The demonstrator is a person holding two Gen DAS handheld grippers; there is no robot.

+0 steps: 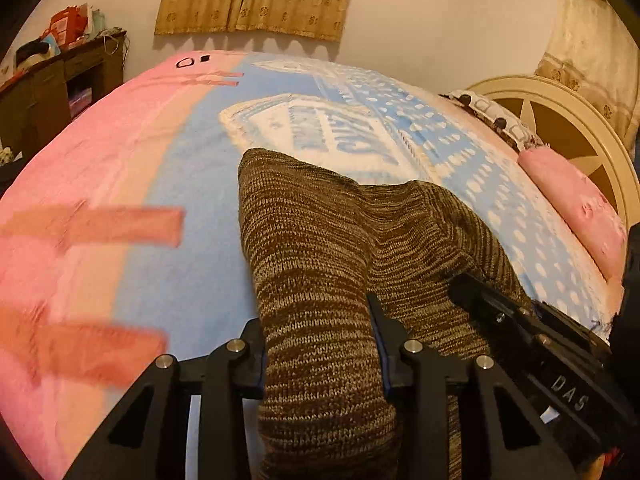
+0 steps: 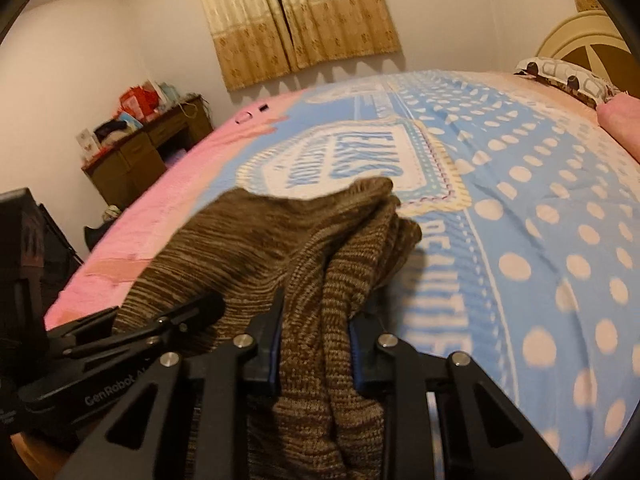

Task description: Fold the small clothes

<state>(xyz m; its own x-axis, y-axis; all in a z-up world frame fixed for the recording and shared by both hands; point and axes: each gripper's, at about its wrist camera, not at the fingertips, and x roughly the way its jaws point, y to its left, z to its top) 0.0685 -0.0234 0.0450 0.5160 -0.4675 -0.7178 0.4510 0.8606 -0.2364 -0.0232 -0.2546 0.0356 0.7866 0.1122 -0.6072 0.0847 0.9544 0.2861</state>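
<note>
Brown marled knit garment (image 1: 320,248) is bunched at near edge of blue polka-dot bedspread (image 2: 540,220), held by both grippers. Left gripper (image 1: 320,344) & right gripper (image 2: 314,344) each pinch a thick wad. Risk: uneven grips could skew the fold.

The left gripper (image 1: 320,344) and the right gripper (image 2: 314,344) sit side by side, each clamped on brown knit cloth (image 1: 312,248).

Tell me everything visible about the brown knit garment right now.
The brown knit garment is a marled brown-and-tan ribbed knit, soft and thick-looking. It is bunched in folds, not flat, stretching away over the blue polka-dot bedspread. The left gripper and the right gripper each clamp a fold between their fingers, close side by side. Its overall shape is hidden.
</note>
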